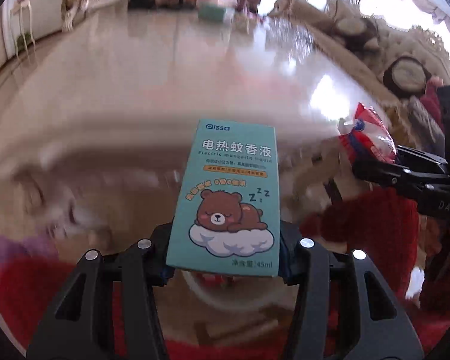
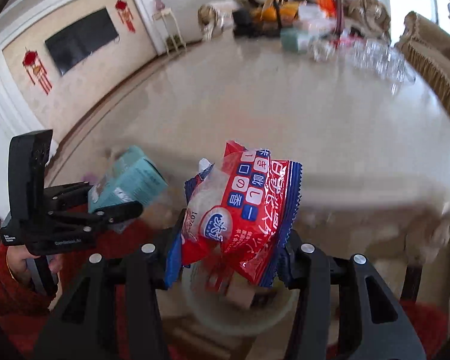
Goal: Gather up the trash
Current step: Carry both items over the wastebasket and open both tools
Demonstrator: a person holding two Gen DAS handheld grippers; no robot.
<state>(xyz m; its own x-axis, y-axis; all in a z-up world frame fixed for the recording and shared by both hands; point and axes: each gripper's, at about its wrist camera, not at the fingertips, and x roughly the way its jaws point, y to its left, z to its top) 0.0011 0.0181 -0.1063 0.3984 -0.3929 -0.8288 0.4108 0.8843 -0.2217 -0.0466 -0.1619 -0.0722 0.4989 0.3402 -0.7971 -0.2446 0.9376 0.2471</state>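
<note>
My left gripper [image 1: 223, 255] is shut on a teal mosquito-liquid box [image 1: 225, 195] with a sleeping bear on it, held upright off the near edge of the table. The box also shows in the right wrist view [image 2: 129, 186], with the left gripper [image 2: 111, 210] at its base. My right gripper [image 2: 228, 258] is shut on a crumpled red, white and blue snack wrapper [image 2: 243, 207]. The wrapper also shows in the left wrist view [image 1: 366, 138], with the right gripper [image 1: 384, 165] at the right. A pale round bin [image 2: 240, 312] with trash inside lies below both grippers.
A glossy beige marble table [image 2: 285, 105] stretches ahead. At its far end stand a teal tissue box [image 2: 294, 40], fruit and bags [image 2: 279, 9] and clear glasses [image 2: 375, 57]. Upholstered chairs [image 2: 435, 54] line the right side. A red rug [image 1: 30, 285] covers the floor below.
</note>
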